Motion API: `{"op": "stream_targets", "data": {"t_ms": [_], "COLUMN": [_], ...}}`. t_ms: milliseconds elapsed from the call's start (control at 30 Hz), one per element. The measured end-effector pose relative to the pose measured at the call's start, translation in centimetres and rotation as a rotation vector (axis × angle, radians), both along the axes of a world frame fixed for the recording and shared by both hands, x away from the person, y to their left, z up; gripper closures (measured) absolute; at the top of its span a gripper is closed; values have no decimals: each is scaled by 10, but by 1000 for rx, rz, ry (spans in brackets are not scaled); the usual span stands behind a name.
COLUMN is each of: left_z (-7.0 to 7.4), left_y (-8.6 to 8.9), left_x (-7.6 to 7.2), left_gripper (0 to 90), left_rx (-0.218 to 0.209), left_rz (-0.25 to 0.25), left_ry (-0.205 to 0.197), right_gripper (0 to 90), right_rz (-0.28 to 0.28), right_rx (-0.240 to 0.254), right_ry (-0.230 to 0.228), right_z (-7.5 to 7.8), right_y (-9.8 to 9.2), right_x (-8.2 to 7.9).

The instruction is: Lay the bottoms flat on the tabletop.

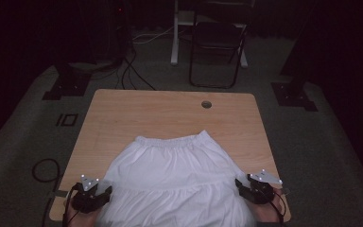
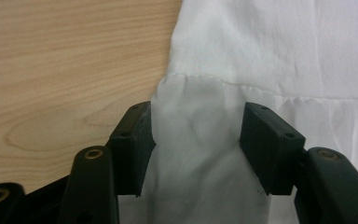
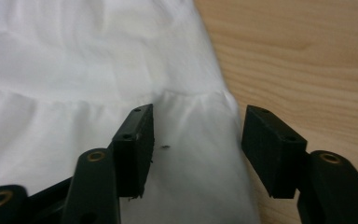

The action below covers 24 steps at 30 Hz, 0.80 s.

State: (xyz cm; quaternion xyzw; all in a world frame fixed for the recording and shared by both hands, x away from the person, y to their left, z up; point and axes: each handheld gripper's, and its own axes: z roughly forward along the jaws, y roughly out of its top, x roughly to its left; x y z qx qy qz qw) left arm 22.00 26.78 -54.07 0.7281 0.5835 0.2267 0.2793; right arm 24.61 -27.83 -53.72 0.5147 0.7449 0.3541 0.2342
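Observation:
A white tiered skirt (image 1: 175, 175) lies flat on the wooden table (image 1: 170, 111), its elastic waistband toward the far side and its hem hanging over the near edge. My left gripper (image 1: 105, 190) stands open at the skirt's left edge; in the left gripper view the white skirt cloth (image 2: 200, 140) lies between its spread jaws, just below the tier seam. At the right edge my right gripper (image 1: 240, 183) is open too, and the skirt's side edge (image 3: 200, 149) runs between its jaws.
A round cable hole (image 1: 206, 104) sits near the table's far edge. Beyond the table stand a dark folding chair (image 1: 217, 47) and a white desk leg (image 1: 175, 33). Cables (image 1: 45, 170) lie on the grey floor to the left. The room is dark.

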Motion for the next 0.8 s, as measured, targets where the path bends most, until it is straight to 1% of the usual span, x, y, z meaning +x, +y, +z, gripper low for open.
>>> {"op": "stream_targets", "data": {"t_ms": [67, 133, 233, 300, 333, 367, 400, 467, 533, 600, 633, 667, 733, 800], "left_z": [0, 0, 0, 0, 1, 1, 1, 2, 3, 3, 3, 3, 3, 3], "left_y": [-1, -1, -2, -3, -4, -4, -5, -6, -7, -8, -9, -11, -14, -16], "left_x": [0, -1, 0, 0, 0, 0, 0, 0, 1, 3, 4, 5, 9, 16], "left_gripper": [415, 415, 416, 439, 457, 476, 500, 581, 693, 820, 870, 884, 892, 893], "left_rx": [3, 3, 4, 3, 2, 3, 2, 2, 2, 5, 20, 46, 97, 131], "left_rz": [-11, -12, -11, -15, -16, -21, -22, -25, -31, -37, -41, -39, -32, -29], "left_ry": [-1, -1, 1, 4, 3, 6, 4, 7, 13, 10, 6, 0, -6, -9], "right_gripper": [387, 351, 322, 338, 339, 345, 375, 479, 554, 628, 666, 696, 754, 791], "right_rz": [14, 24, 36, 32, 29, 24, 19, 18, 12, 1, 0, 4, 4, 4], "right_rx": [25, 22, -16, -60, -73, -68, -64, -67, -70, -74, -79, -86, -101, -118], "right_ry": [-14, -1, 42, 57, 61, 64, 68, 65, 69, 69, 71, 69, 73, 68], "right_z": [2, 1, -5, -9, -10, -10, -10, -9, -8, -7, -7, -6, -5, -5], "right_y": [0, 1, 5, 8, 9, 9, 8, 6, 4, 4, 4, 4, 5, 6], "right_x": [-2, -2, 1, 2, 3, 3, 4, 4, 4, 5, 5, 7, 9, 12]}}
